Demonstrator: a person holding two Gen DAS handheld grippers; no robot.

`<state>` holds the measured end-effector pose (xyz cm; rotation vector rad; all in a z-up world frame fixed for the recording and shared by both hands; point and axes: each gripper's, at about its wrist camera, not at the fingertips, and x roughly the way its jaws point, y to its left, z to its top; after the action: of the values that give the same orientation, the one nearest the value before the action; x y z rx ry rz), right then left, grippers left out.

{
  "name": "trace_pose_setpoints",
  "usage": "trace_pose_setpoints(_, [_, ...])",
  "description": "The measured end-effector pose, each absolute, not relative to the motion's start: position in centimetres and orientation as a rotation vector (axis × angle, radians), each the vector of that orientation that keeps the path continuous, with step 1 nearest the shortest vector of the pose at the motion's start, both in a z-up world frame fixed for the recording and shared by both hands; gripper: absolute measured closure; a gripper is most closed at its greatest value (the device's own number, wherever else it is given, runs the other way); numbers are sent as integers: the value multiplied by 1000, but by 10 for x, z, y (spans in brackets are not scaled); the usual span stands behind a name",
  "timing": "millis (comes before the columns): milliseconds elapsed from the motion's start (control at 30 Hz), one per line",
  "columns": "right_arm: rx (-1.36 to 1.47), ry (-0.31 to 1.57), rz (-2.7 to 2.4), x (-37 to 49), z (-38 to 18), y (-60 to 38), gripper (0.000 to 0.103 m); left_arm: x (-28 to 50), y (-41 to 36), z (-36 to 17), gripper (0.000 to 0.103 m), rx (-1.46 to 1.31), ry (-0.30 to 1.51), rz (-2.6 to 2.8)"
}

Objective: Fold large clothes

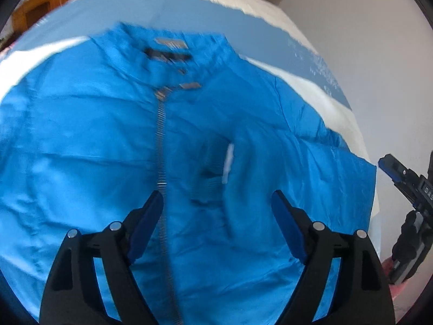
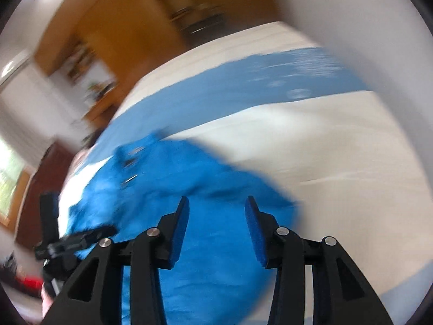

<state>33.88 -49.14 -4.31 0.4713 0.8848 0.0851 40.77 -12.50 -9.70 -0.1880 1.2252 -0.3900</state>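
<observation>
A bright blue zip jacket lies front up on the bed, collar at the far side, zipper running down its middle. One sleeve is folded over the right chest. My left gripper hovers open and empty over the jacket's lower front. My right gripper is open and empty above the jacket's right edge; it also shows in the left wrist view. The right wrist view is blurred by motion. The left gripper shows at its lower left.
The bed cover is white with wide blue bands. A white wall stands to the right of the bed. Wooden shelves and cupboards stand beyond the far side.
</observation>
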Motion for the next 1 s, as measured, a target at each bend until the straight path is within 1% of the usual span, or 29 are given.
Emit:
trace_pose_setpoints(67, [503, 892, 20, 339, -52, -517, 59, 413, -139, -104, 38, -180, 1236, -406])
trace_pose_setpoints(133, [530, 906, -1, 342, -60, -531, 59, 414, -145, -107, 66, -182, 1226, -423])
trace_pose_setpoints(233, [551, 922, -16, 345, -70, -542, 59, 415, -144, -104, 83, -235, 1186, -447])
trace_pose_setpoints(300, [581, 922, -8, 344, -74, -548, 59, 410, -132, -91, 88, -241, 1114, -416])
trace_pose_setpoints(467, [615, 903, 75, 348, -74, -537, 59, 400, -74, -48, 89, -243, 935, -284])
trace_pose_setpoints(600, [614, 933, 232, 356, -77, -501, 59, 399, -22, -36, 89, -210, 868, -116])
trace_pose_setpoints(767, [487, 985, 302, 371, -84, -439, 59, 404, 23, -47, 88, -206, 897, 25])
trace_pose_setpoints(867, [383, 1024, 255, 379, -91, -412, 59, 413, 32, -65, 86, -218, 951, 47])
trace_pose_setpoints(1000, [324, 1099, 193, 387, -116, -399, 60, 422, 32, -100, 74, -200, 1024, 88])
